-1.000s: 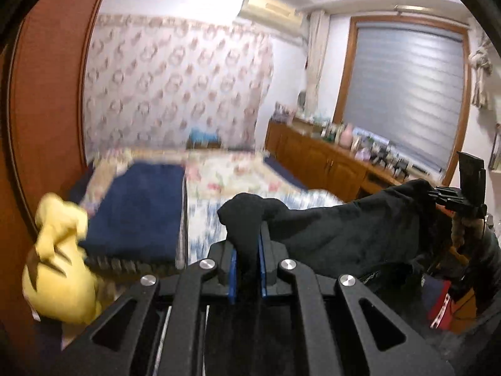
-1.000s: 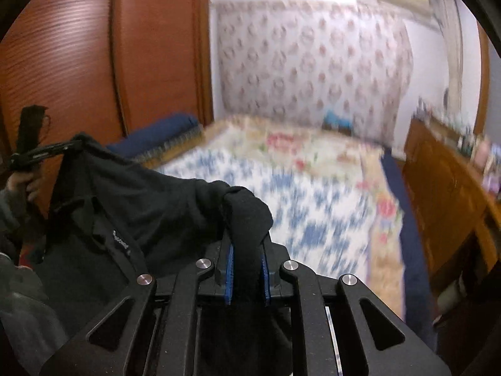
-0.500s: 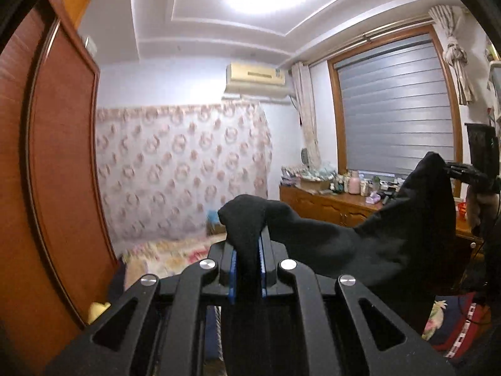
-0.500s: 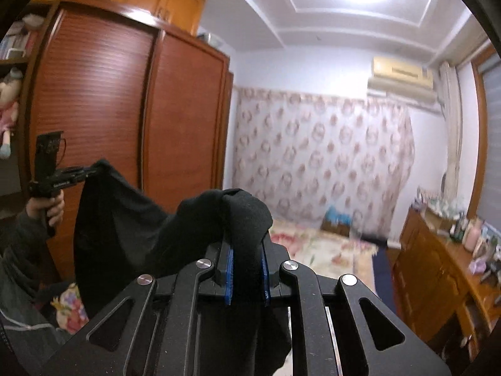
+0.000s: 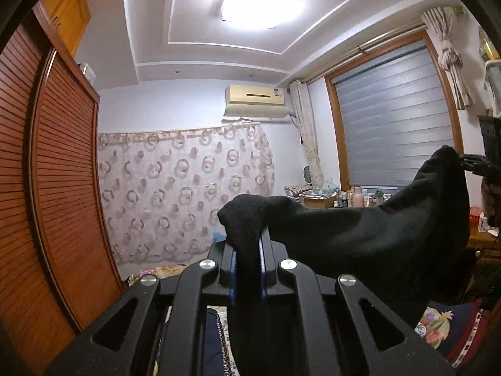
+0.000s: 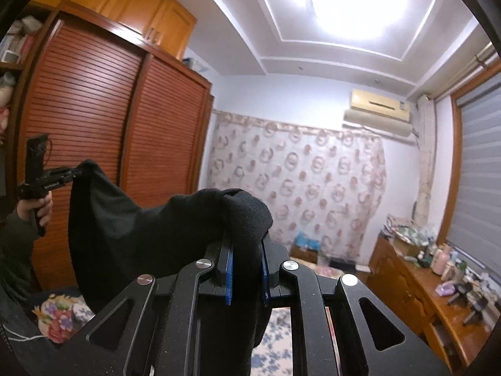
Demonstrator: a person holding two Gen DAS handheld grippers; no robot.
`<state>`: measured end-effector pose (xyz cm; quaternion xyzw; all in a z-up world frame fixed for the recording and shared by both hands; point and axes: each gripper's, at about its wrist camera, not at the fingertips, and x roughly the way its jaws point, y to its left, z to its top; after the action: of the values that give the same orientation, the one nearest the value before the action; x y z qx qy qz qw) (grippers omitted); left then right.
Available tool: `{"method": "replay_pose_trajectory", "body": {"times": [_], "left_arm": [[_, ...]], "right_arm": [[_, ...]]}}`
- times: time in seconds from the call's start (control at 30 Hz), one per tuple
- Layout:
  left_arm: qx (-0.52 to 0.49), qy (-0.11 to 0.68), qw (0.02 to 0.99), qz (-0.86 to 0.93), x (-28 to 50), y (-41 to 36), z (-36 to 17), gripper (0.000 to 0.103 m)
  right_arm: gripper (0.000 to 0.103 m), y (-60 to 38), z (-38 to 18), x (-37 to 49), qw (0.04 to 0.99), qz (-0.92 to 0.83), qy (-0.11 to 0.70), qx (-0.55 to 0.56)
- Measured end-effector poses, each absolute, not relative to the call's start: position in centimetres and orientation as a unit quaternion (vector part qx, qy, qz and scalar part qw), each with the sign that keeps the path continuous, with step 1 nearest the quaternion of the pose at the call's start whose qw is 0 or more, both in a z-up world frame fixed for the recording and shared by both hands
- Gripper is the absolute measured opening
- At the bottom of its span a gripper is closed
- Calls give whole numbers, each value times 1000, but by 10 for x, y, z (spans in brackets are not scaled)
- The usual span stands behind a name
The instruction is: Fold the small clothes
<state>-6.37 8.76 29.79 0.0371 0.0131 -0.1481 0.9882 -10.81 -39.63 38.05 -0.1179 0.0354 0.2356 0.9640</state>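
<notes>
A black garment (image 5: 360, 238) hangs stretched in the air between both grippers. In the left wrist view my left gripper (image 5: 247, 244) is shut on one bunched corner of it, and the cloth runs right to the right gripper (image 5: 460, 159), also pinched on it. The right wrist view has my right gripper (image 6: 245, 244) shut on the other bunched corner of the black garment (image 6: 125, 228). The cloth sags left there toward the left gripper (image 6: 73, 174), held in a person's hand (image 6: 34, 211). Both grippers point about level, high above the bed.
A louvred wooden wardrobe (image 6: 109, 144) stands on the left. A patterned curtain (image 5: 184, 194) covers the far wall under an air conditioner (image 5: 255, 100). A wooden dresser (image 6: 416, 285) with several bottles lines the right wall below a blinded window (image 5: 394, 131). The floral bed (image 6: 278, 338) lies below.
Both grippers have risen with the black garment: the bed has dropped out of view, and the ceiling and lamp now fill the top. The grips on the cloth are unchanged.
</notes>
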Motion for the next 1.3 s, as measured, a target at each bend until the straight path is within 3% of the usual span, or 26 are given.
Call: {"method": "replay_pose_trajectory", "body": {"times": [0.2, 0.37, 0.6, 0.8, 1.3], "left_arm": [[46, 34, 986, -154, -35, 65, 286, 8], [56, 80, 985, -141, 30, 49, 244, 8], [93, 193, 970, -118, 168, 18, 115, 8], [99, 259, 955, -110, 236, -6, 48, 8], [73, 328, 935, -112, 307, -29, 5, 12]], "right_arm": [[11, -413, 376, -99, 968, 207, 61, -128], [11, -423, 344, -46, 968, 182, 110, -136], [11, -430, 226, 75, 954, 175, 200, -140], [11, -435, 116, 187, 937, 161, 282, -128], [11, -446, 31, 304, 908, 153, 378, -99]]}}
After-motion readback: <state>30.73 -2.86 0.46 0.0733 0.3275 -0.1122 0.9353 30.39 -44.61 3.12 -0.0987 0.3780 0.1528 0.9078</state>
